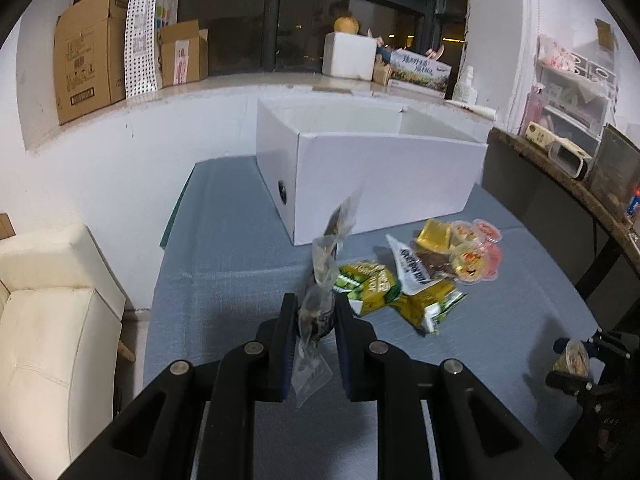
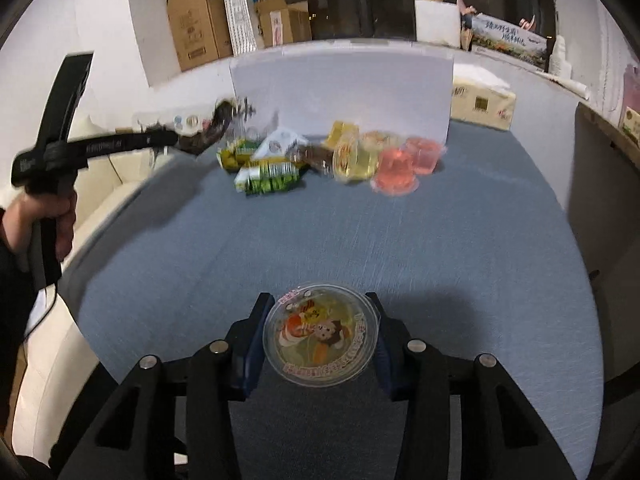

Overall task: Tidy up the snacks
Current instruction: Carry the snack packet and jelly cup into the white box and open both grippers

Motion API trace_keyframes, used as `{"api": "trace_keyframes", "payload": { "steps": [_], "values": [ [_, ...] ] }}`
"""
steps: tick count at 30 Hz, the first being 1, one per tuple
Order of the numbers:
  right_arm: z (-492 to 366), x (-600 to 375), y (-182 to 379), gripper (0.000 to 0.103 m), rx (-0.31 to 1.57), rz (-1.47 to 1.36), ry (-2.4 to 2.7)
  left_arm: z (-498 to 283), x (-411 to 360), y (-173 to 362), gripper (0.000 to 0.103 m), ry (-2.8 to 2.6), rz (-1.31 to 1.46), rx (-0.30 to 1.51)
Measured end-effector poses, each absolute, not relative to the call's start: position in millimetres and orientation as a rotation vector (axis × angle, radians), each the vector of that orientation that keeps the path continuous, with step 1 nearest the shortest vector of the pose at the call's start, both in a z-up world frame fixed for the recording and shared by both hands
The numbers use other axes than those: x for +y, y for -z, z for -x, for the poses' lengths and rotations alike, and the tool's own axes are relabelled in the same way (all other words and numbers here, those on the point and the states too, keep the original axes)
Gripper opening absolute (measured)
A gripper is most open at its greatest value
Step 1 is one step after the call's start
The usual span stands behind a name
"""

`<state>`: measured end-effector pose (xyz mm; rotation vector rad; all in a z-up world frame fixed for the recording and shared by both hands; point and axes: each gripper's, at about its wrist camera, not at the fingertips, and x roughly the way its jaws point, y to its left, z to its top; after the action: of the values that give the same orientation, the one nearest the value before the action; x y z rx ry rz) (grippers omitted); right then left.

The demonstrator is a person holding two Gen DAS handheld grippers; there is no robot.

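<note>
We are early in the sorting, as far as we can judge. The white box [image 1: 372,168] at the far end of the bench [image 1: 224,280] shows two compartments, and what we see of their inner walls is bare; whether anything lies on their floors we cannot tell.

Our left hand-held gripper [image 1: 316,320] is clamped on a clear packet of dark snacks [image 1: 320,280], which stands up out of the jaws, lifted off the bench and short of the box. Our right hand-held gripper [image 2: 320,332] has a jelly cup [image 2: 320,334] with a cartoon lid between its blue pads; the pads sit against the cup's sides, so we read it as gripped, near the front of the bench.

Left to sort is the heap just in front of the box: green and yellow packets [image 1: 380,288], a white packet [image 1: 408,264], a brown snack [image 1: 434,262], a yellow jelly [image 1: 434,236] and several jelly cups [image 1: 478,258], red and yellowish, all touching or overlapping.

The bench is covered in blue-grey cloth. A cream sofa [image 1: 48,304] stands to its left and a dark shelf unit [image 1: 560,184] to its right. Behind runs a white window sill with cardboard boxes [image 1: 90,52], a dotted paper bag [image 1: 140,36], a white foam box [image 1: 350,54] topped by a round fruit, and a dark window.
</note>
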<state>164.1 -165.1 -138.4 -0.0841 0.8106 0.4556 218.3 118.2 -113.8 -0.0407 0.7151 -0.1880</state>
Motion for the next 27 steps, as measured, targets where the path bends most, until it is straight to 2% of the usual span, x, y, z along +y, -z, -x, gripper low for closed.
{"api": "trace_keyframes", "payload": {
  "steps": [20, 27],
  "values": [
    [-174, -152, 104, 0.049, 0.727, 0.059, -0.494, -198, 118, 48, 0.020, 0.216, 0.053, 0.553],
    [-207, -153, 69, 0.049, 0.671, 0.033, -0.510, -209, 113, 12, 0.020, 0.205, 0.046, 0.485]
  ]
}}
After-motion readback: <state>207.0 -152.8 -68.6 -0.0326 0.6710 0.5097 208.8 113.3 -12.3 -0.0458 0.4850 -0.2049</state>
